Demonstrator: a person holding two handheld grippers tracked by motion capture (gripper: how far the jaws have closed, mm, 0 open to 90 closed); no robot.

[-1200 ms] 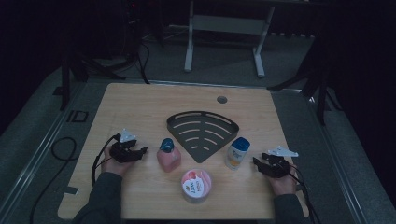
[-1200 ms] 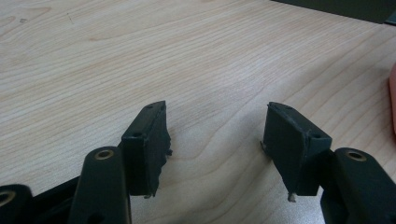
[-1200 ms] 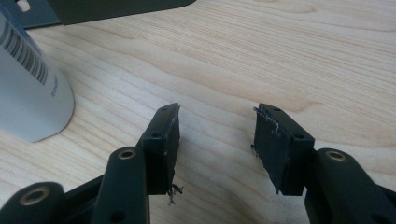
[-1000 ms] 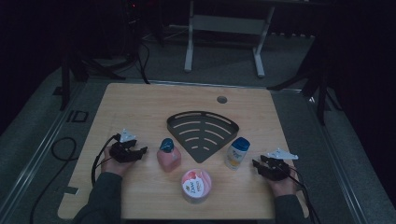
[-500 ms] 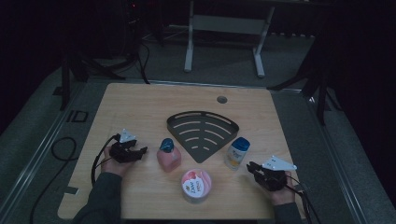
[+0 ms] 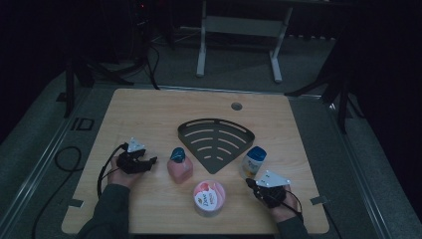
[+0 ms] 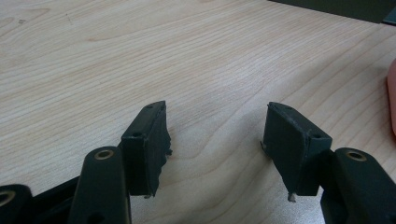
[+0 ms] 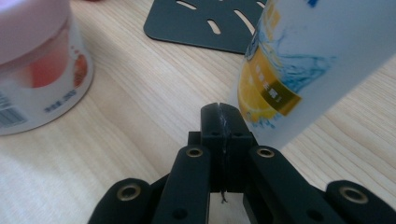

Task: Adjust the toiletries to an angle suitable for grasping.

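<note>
On the wooden table point(image 6: 149, 114) stand a pink bottle with a teal cap point(image 6: 179, 165), a pink-lidded Dove jar point(image 6: 209, 197) and a white bottle with a blue cap point(image 6: 253, 161). A black fan-shaped slotted rack point(image 6: 215, 141) lies flat in the middle. My left gripper point(image 6: 149, 162) rests at the left, jaws open over bare wood point(image 7: 215, 130), short of the pink bottle point(image 7: 391, 93). My right gripper point(image 6: 250, 184) sits at the front right, jaws pressed together point(image 8: 223, 122), just below the white bottle point(image 8: 299, 60), with the jar point(image 8: 37, 65) to its left.
A round hole point(image 6: 236, 106) marks the table's far side. A metal stand point(image 6: 239, 30) rises on the floor beyond the table. Cables point(image 6: 64, 159) trail off the left edge. Dark floor surrounds the table.
My right gripper has slid toward the front of the table and a little left, ending below the white bottle. The left gripper has stayed put.
</note>
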